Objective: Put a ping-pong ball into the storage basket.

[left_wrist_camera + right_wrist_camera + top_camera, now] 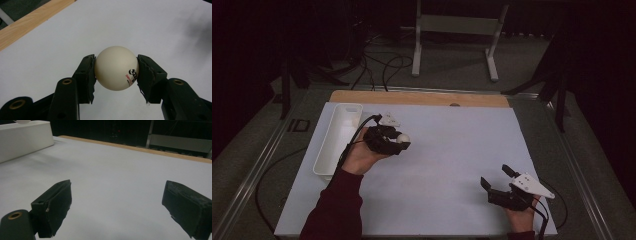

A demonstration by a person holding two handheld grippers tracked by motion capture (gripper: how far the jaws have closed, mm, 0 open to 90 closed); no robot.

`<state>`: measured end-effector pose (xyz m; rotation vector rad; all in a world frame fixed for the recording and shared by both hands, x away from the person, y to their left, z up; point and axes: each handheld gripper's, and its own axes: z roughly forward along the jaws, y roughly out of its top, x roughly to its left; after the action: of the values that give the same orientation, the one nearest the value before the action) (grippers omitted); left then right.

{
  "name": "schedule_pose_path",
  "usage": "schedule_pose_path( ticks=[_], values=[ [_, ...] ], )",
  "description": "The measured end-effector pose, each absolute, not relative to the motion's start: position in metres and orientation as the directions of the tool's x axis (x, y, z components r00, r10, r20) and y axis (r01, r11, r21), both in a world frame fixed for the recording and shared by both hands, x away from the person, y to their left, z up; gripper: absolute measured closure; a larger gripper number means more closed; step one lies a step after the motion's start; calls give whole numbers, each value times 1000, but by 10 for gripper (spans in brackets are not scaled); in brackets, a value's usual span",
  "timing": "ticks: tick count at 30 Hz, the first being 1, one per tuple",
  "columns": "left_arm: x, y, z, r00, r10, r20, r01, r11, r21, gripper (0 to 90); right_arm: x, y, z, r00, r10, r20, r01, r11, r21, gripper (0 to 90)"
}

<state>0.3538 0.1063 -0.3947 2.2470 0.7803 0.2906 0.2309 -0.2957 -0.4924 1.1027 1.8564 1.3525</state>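
Note:
A cream ping-pong ball (116,68) with black and red print sits clamped between the two black jaws of my left gripper (116,72). In the high view the left gripper (399,140) holds the ball (403,138) over the white sheet, just right of the tray. My right gripper (496,176) rests near the sheet's front right corner with its jaws wide apart. Nothing lies between its fingers (55,205) in the right gripper view.
A long white tray (337,137) stands along the sheet's left edge, seen as a white wall (23,138) in the right gripper view. A wooden table strip (417,98) borders the far side. Cables and a metal stand lie on the floor beyond.

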Motion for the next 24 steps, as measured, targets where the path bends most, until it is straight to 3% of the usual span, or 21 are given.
schedule_pose_path(
  ticks=[24],
  values=[
    [352,129,-392,769,639,-18,456,-529,716,515,230,-296,-492,-483,875,16,280,137,950,88]
  ],
)
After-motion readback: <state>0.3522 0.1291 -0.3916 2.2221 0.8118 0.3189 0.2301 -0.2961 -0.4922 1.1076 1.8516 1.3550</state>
